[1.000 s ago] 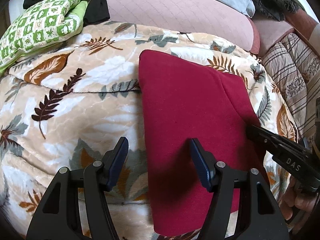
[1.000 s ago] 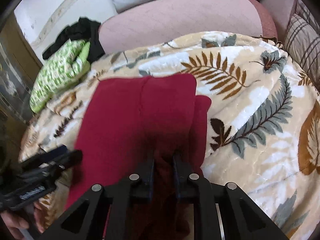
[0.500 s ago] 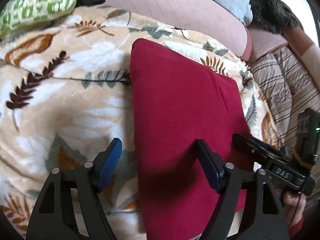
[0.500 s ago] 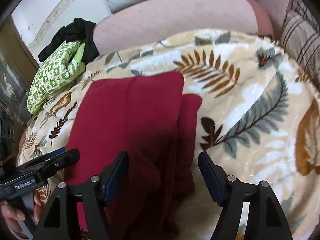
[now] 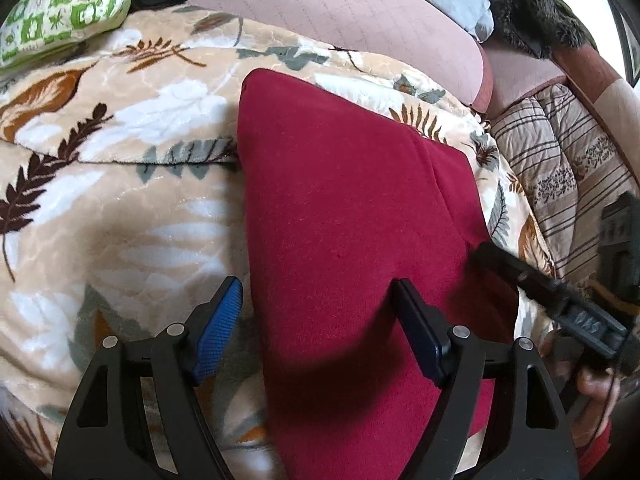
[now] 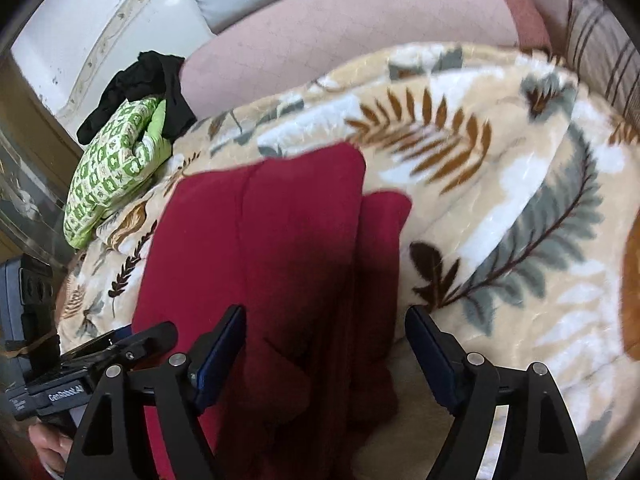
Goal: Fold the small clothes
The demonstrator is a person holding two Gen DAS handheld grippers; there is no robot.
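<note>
A dark red garment [image 5: 344, 216] lies folded lengthwise on a leaf-patterned blanket [image 5: 120, 208]; it also shows in the right wrist view [image 6: 272, 248]. My left gripper [image 5: 320, 324] is open and empty, hovering over the garment's near left edge. My right gripper [image 6: 324, 352] is open and empty above the garment's bunched near right edge. The right gripper also shows at the right of the left wrist view [image 5: 532, 284], and the left gripper at the lower left of the right wrist view [image 6: 100, 360].
A green patterned cloth [image 6: 116, 164] and a black garment [image 6: 148, 88] lie at the blanket's far left. A pink cushion [image 5: 340, 12] runs along the back. A striped quilt [image 5: 560, 172] lies to the right.
My right gripper was shut on the red garment's edge, then opened and let it go. Both grippers shifted slightly over the garment.
</note>
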